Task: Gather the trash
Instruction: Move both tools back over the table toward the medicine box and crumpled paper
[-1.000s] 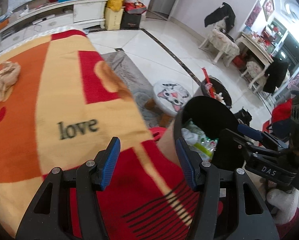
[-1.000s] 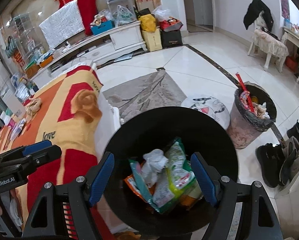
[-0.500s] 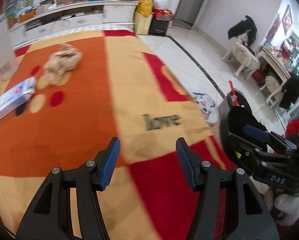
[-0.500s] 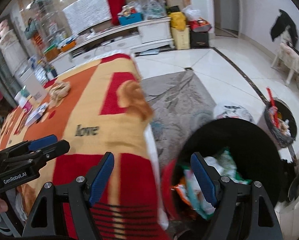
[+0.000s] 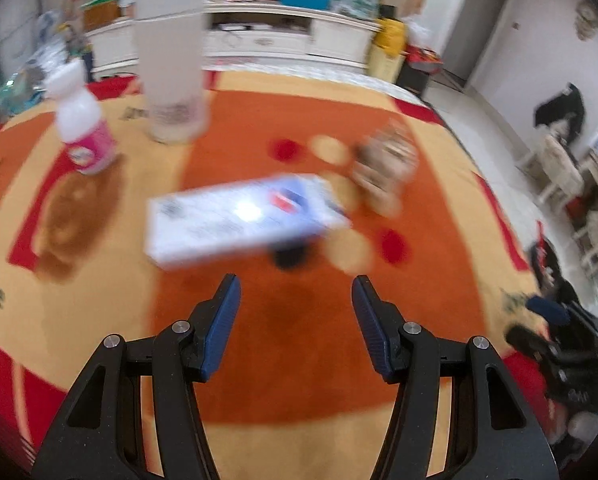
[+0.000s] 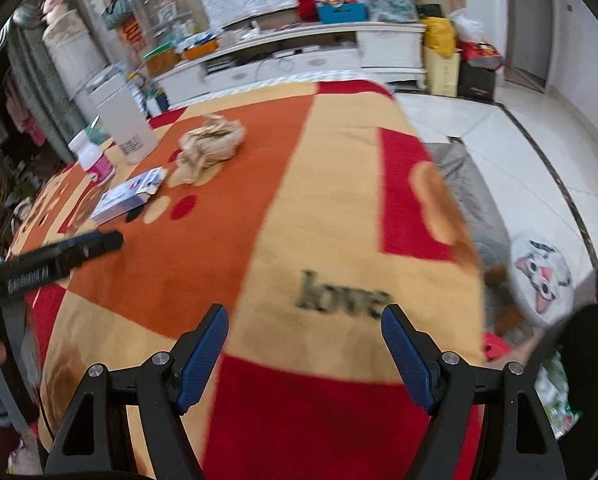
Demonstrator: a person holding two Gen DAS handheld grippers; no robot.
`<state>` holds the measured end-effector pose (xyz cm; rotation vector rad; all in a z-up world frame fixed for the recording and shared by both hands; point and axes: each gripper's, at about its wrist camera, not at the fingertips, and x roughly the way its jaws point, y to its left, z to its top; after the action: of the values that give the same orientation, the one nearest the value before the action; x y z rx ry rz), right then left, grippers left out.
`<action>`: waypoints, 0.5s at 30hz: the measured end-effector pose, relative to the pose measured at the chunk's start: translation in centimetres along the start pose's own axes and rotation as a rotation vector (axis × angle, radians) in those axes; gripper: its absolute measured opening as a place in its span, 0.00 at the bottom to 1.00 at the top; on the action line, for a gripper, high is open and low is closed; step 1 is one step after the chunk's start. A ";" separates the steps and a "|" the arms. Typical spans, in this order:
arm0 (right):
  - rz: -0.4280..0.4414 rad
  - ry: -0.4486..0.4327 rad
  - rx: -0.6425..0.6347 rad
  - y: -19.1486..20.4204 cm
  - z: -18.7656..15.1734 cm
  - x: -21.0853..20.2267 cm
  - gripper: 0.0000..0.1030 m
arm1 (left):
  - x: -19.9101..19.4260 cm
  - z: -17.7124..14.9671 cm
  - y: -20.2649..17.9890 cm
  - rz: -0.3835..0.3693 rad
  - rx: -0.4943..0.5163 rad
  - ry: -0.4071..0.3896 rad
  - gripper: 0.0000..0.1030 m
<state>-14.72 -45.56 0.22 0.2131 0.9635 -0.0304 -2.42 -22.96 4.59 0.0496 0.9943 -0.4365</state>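
Two bits of trash left, looks like: flat white-and-blue cardboard box [image 5: 239, 216] just ahead of the left gripper [image 5: 295, 320]'s open, empty fingers, crumpled tan paper wad [image 6: 209, 146] farther off, right gripper [image 6: 305, 352] open and empty too.

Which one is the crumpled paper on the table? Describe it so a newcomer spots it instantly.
Start at the table covered by the orange, yellow and red blanket. Toward its far end, past the flat white and purple box, lies the crumpled paper, right of the tall white container. It is the only tan, wrinkled, shapeless lump; its neighbours are smooth and regular.
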 end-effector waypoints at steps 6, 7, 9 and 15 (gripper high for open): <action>0.029 0.012 -0.033 2.5 1.4 1.6 0.74 | 2.2 4.3 5.8 0.095 -0.056 -0.022 0.55; 0.031 0.014 -0.037 2.7 1.6 1.8 0.74 | 2.8 4.9 6.4 0.102 -0.062 -0.018 0.55; 0.034 0.019 -0.043 3.0 2.0 2.1 0.74 | 3.7 5.5 7.6 0.119 -0.075 -0.007 0.55; 0.042 0.031 -0.048 3.2 2.6 2.8 0.74 | 5.4 5.5 8.7 0.054 -0.043 0.053 0.55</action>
<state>-10.59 -42.73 -0.09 0.1900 0.9892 0.0341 7.75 -18.11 1.86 0.0497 1.0520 -0.3662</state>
